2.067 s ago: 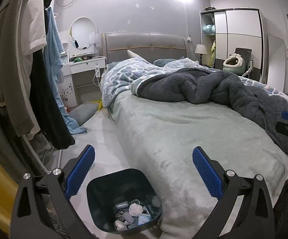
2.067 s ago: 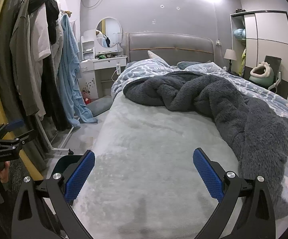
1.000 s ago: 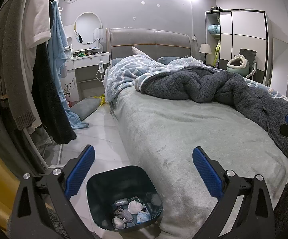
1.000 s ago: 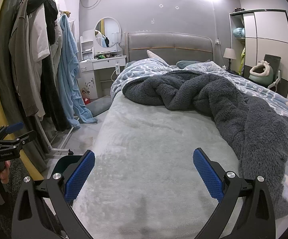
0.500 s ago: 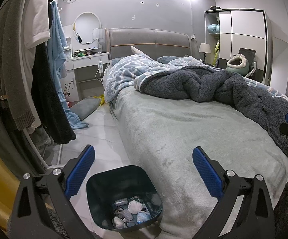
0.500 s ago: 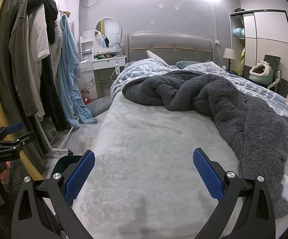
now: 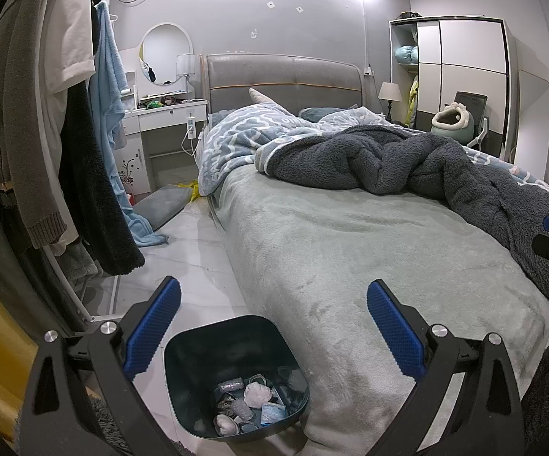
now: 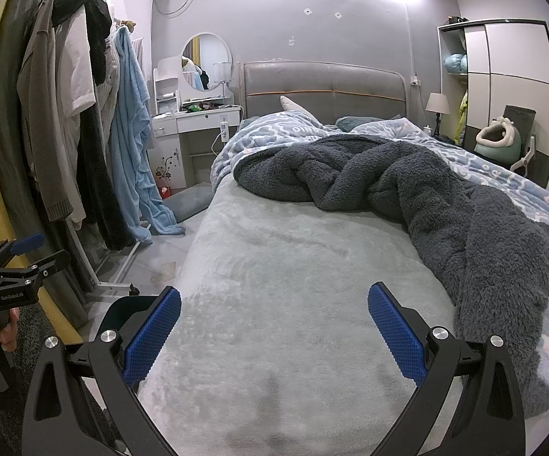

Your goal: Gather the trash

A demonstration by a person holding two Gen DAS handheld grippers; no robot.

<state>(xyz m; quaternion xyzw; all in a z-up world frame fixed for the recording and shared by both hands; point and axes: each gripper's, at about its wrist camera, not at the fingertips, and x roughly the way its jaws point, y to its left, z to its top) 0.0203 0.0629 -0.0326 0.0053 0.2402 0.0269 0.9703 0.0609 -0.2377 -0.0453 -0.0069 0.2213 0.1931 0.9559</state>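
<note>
Bedroom, bed [image 7: 350,250] as landmark | bin [image 7: 236,345] on floor at bed's near-left corner, handy for drops, trash [image 7: 247,406] piled inside | left gripper [image 7: 272,326] spread wide, empty, above bin | right gripper [image 8: 274,326] spread wide, empty, over bed's near end, likely scouting.

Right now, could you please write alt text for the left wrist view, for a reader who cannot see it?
The open left gripper hovers above a dark bin holding scraps of trash, on the floor beside a bed. A grey blanket lies rumpled on the bed, and clothes hang at left.
</note>
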